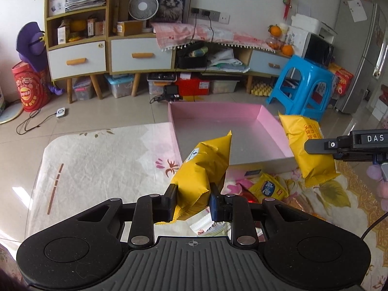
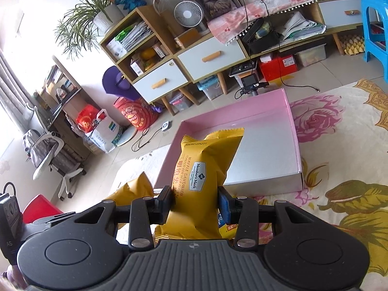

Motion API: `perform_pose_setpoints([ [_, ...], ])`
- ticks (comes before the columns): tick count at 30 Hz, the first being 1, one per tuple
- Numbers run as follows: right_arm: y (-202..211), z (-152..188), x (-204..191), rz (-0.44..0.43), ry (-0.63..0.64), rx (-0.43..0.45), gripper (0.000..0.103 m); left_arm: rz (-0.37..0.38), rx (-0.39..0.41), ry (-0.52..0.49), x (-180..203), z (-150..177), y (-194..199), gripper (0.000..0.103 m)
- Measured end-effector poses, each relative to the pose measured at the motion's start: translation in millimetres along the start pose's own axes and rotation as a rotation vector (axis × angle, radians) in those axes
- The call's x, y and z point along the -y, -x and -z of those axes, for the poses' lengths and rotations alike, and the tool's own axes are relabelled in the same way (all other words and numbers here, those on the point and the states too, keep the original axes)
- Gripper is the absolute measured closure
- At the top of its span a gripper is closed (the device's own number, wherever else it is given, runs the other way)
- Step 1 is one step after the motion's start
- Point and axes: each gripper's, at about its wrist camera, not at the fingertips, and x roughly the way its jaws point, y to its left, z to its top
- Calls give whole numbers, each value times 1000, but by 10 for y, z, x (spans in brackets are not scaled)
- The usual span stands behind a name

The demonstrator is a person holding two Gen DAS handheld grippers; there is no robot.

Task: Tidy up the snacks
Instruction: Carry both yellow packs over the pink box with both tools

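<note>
My left gripper [image 1: 192, 200] is shut on a yellow snack packet [image 1: 203, 167] and holds it above the table, just short of the near left corner of the pink box [image 1: 266, 162]. My right gripper [image 2: 194, 202] is shut on a second yellow waffle-sandwich packet [image 2: 201, 181], held above the near edge of the same pink box [image 2: 294, 131]. In the left wrist view the right gripper [image 1: 315, 146] comes in from the right with its packet [image 1: 308, 150]. The left packet [image 2: 132, 189] shows at lower left in the right wrist view. The box holds nothing.
More snack packets [image 1: 269, 189] lie on the flowered tablecloth [image 1: 97, 165] below the grippers. A blue plastic stool [image 1: 303, 84] stands past the box on the right. A cabinet with drawers [image 1: 121, 53] lines the far wall.
</note>
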Motion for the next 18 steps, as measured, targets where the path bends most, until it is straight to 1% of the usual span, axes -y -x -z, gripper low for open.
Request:
perform_pose_setpoints([
  [6, -4, -57, 44, 2, -14, 18, 71, 0, 52, 18, 61, -64, 33, 79],
  [9, -28, -94, 71, 13, -19, 25, 71, 2, 69, 9, 121, -119, -6, 79],
  [14, -70, -188, 143, 32, -29, 41, 71, 17, 56, -15, 214, -239, -189, 79],
  [18, -117, -274, 244, 62, -37, 54, 71, 13, 31, -21, 274, -378, -466, 79],
])
